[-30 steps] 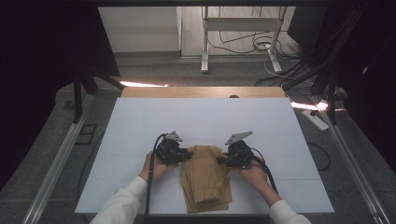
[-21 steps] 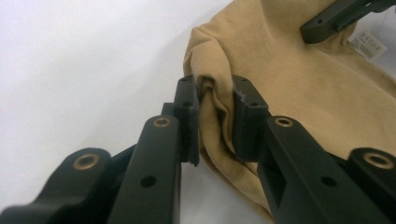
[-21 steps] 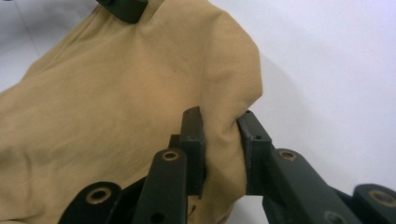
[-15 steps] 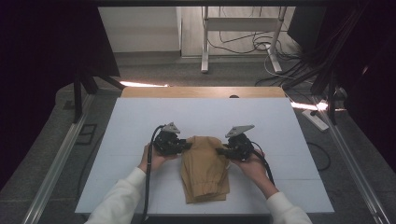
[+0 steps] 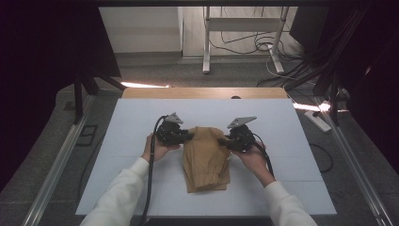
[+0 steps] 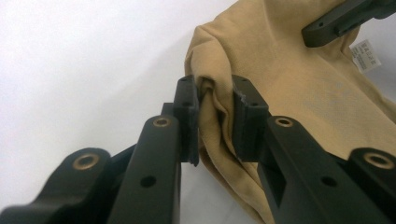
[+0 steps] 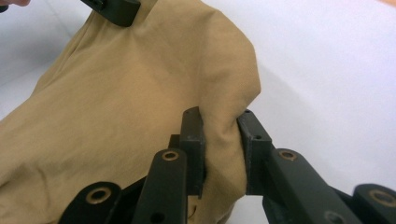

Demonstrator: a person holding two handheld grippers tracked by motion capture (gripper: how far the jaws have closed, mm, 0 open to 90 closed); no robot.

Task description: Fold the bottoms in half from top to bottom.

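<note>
Two tools [image 5: 188, 136] [image 5: 223, 141] pinching tan garment [image 5: 205, 160], folds hidden

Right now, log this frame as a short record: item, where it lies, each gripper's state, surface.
item: tan garment, folded, with a white label near one edge
position: middle of the white table, far end lifted, near end resting on it
left gripper: shut on the garment's far left corner
right gripper: shut on the garment's far right corner
hands: one behind each gripper, white sleeves
</note>
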